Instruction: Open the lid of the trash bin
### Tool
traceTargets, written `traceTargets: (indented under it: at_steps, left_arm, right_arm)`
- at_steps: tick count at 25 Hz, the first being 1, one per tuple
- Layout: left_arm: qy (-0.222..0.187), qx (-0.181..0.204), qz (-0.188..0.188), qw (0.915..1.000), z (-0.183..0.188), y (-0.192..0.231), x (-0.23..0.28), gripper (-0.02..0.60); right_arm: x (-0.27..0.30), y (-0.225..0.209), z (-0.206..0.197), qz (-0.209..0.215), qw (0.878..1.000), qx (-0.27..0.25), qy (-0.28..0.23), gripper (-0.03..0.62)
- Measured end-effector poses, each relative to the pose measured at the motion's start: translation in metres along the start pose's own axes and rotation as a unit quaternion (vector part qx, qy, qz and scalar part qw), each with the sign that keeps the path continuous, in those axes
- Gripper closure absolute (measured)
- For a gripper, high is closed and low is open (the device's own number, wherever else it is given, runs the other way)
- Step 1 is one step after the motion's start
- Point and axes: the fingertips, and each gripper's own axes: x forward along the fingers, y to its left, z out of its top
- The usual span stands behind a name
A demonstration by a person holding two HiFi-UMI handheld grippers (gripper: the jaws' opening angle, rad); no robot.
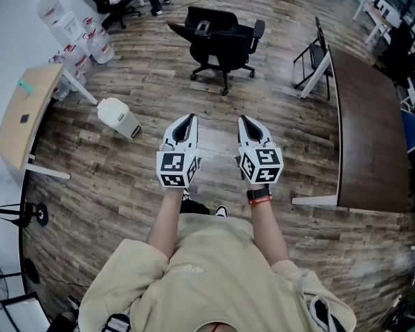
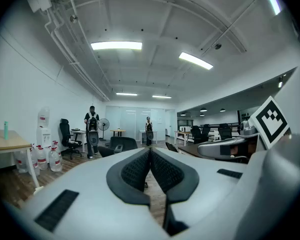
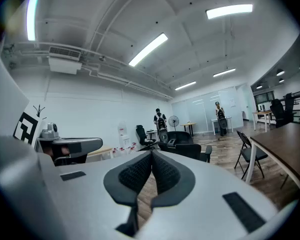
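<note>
On plank floor, trash bin; office chair nearby.

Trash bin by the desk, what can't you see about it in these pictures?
Head view: the trash bin is too small to show a pedal or hinge; its lid hides the inside.
Left gripper view: no bin; the left hand-held gripper fills the lower picture.
Right gripper view: no bin either; the right hand-held gripper fills the lower picture.

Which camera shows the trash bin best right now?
The head view: the white trash bin stands on the floor, lid down, ahead and left of the left gripper. Neither gripper view shows it.
</note>
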Motion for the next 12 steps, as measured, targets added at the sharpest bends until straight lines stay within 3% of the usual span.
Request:
traceTargets:
  at_steps: [12]
  left_arm:
    - [0.005,-0.024,0.012,0.9996,-0.023,0.073,0.058,0.558]
  right_arm:
    - [0.100,0.015,-0.017,0.036,0.999,0.005,0.035,0.579]
